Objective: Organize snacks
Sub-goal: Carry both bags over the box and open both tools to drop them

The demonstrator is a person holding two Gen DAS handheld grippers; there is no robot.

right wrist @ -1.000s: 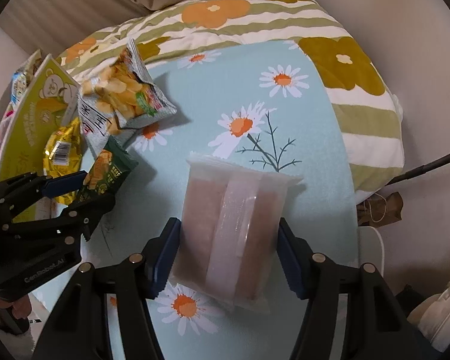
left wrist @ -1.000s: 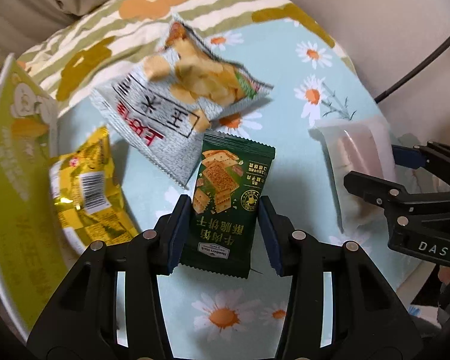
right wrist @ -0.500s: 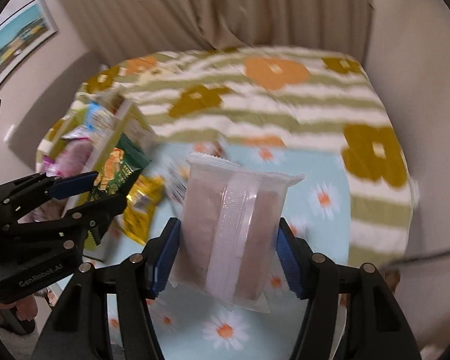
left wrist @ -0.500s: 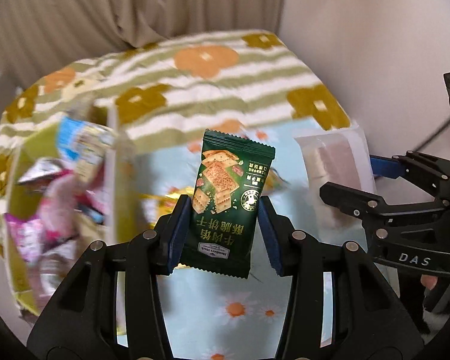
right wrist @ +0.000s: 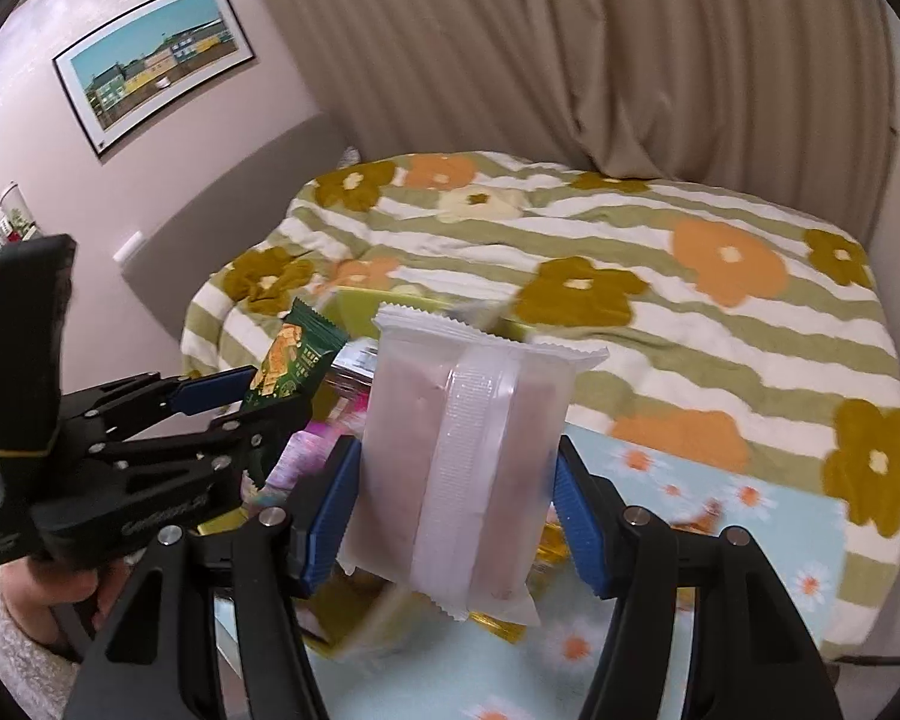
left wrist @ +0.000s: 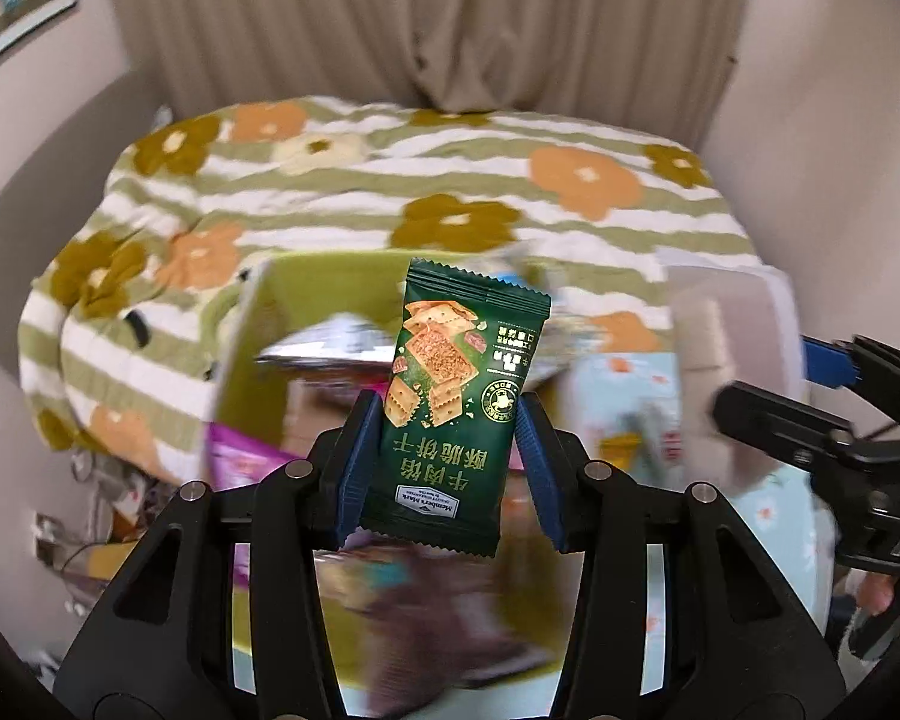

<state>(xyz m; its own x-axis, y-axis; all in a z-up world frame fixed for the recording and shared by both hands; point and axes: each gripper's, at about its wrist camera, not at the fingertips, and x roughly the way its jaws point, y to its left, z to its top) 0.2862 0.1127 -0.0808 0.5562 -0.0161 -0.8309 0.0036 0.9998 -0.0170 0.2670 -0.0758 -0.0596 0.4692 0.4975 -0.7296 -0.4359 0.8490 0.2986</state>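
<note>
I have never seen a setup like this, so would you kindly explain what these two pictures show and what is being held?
No robot here: a person holds a hand-operated gripper in each hand, each with a fisheye camera looking along its fingers. The left camera shows the left gripper shut on a green cracker packet. The right camera shows the right gripper shut on a translucent pinkish packet. Below lie a flowered blanket and a yellow-green box of blurred snack packets.

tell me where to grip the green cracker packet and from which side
Grip the green cracker packet across its lower half, one pad on each long edge, coming from its bottom seam. It is flat and narrow, so the edges fit between the jaws, as the left gripper holds it now, upright.
</note>
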